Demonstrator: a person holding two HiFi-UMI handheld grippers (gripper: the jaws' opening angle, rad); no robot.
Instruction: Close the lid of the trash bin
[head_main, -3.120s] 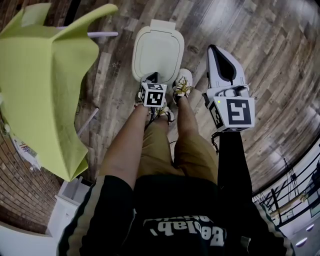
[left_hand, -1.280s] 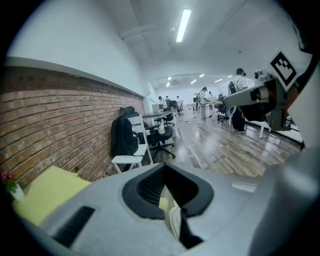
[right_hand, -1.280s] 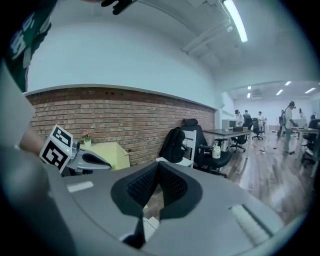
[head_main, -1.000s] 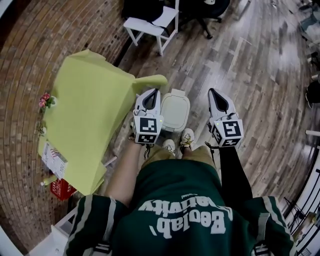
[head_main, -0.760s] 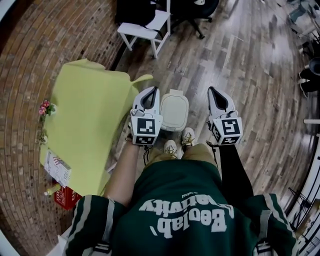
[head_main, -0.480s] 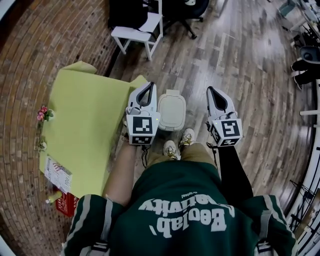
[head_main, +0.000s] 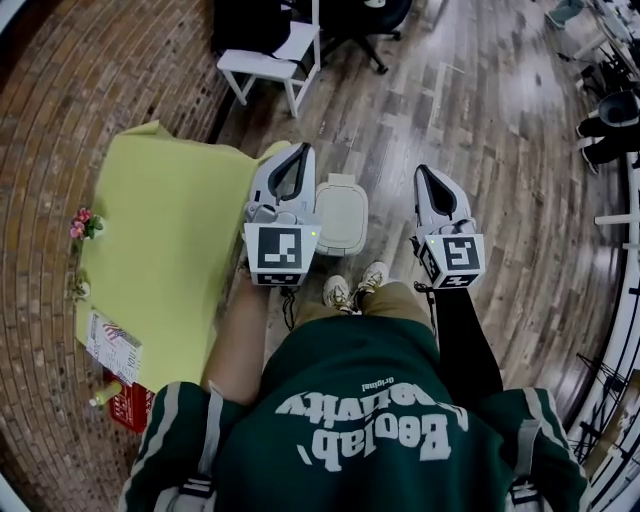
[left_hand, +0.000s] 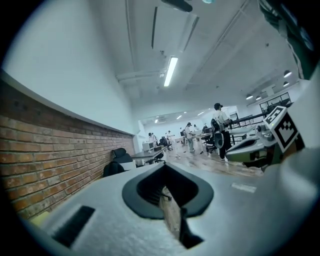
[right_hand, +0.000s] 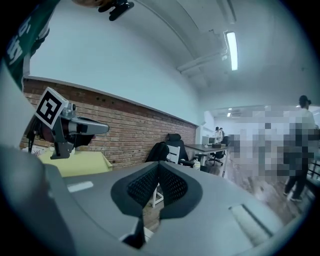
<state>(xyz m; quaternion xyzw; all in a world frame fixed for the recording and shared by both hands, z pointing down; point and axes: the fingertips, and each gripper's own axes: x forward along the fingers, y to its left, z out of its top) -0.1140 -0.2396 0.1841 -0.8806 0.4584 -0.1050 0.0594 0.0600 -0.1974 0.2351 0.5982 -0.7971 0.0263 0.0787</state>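
White trash bin (head_main: 341, 213) lid shut, left gripper (head_main: 299, 152) risen, jaws together

Left gripper (head_main: 300, 152) and right gripper (head_main: 422, 175) are held out in front, side by side and apart, both pointing forward. Jaws on each are closed together, nothing between them. Left forearm (head_main: 243, 340) bare; right arm (head_main: 466, 340) black-sleeved.

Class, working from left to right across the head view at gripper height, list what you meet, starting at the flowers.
flowers → yellow-green table → left gripper → trash bin → right gripper
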